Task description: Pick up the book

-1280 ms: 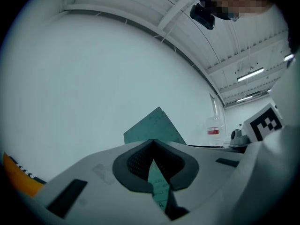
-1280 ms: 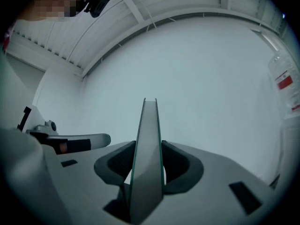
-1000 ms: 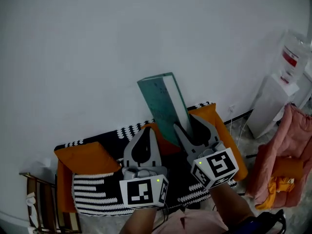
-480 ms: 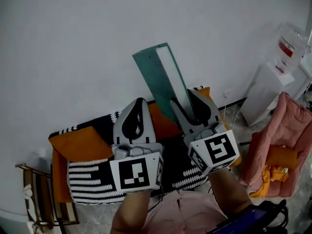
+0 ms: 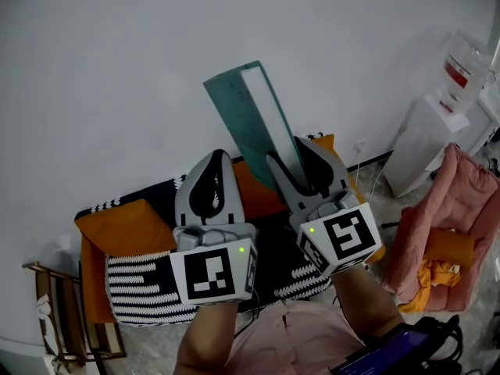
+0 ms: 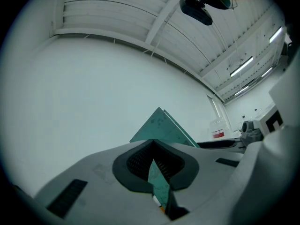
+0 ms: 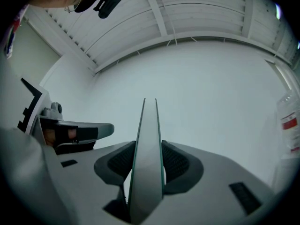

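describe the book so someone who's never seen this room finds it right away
Start at the white wall above the black-and-white striped sofa with orange cushions. In front of that wall the right gripper holds the book up, jaws closed on its lower end. It's the only teal thing: a thin slab with a pale page edge, tilted up and left.

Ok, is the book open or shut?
Shut: the book shows both covers flat against its page block, clamped in the right gripper.

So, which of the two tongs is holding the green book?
The right tongs: their jaws press both covers of the book. The left tongs are shut beside it, with nothing between them.
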Action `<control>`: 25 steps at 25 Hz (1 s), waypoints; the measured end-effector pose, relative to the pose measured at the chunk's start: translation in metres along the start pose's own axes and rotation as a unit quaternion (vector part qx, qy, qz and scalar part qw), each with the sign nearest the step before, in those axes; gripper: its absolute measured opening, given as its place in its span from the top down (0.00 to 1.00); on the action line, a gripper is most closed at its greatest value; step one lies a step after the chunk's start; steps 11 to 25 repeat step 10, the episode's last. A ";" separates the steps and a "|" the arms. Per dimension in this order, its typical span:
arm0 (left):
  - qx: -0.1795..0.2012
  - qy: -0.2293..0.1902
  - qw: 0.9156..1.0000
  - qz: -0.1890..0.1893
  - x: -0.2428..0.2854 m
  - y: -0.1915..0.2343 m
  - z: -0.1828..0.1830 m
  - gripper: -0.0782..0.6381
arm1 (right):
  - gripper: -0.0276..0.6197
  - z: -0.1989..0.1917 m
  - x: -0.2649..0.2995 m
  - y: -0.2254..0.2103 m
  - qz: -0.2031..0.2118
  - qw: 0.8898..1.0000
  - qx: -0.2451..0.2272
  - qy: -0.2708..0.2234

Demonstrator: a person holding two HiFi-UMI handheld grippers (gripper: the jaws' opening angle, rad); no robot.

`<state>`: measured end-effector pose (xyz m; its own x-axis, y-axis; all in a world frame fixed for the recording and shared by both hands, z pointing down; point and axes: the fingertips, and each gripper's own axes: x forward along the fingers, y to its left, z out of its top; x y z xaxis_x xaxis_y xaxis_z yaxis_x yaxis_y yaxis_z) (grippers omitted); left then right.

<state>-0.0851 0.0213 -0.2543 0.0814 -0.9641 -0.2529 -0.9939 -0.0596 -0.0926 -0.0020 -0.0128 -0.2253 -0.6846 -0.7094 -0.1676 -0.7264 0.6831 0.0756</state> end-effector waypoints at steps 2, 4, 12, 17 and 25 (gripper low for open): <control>0.001 0.000 1.000 0.001 -0.001 0.000 -0.001 0.87 | 0.69 0.000 0.000 0.001 0.002 1.000 -0.002 0.000; 0.006 -0.002 1.000 0.002 -0.002 0.001 -0.001 0.87 | 0.69 0.000 0.001 0.003 0.004 1.000 -0.003 0.000; 0.008 -0.006 1.000 0.002 -0.002 0.004 0.003 0.87 | 0.69 0.004 0.004 0.007 0.010 1.000 -0.012 -0.004; 0.008 -0.006 1.000 0.002 -0.002 0.004 0.003 0.87 | 0.69 0.004 0.004 0.007 0.010 1.000 -0.012 -0.004; 0.008 -0.006 1.000 0.002 -0.002 0.004 0.003 0.87 | 0.69 0.004 0.004 0.007 0.010 1.000 -0.012 -0.004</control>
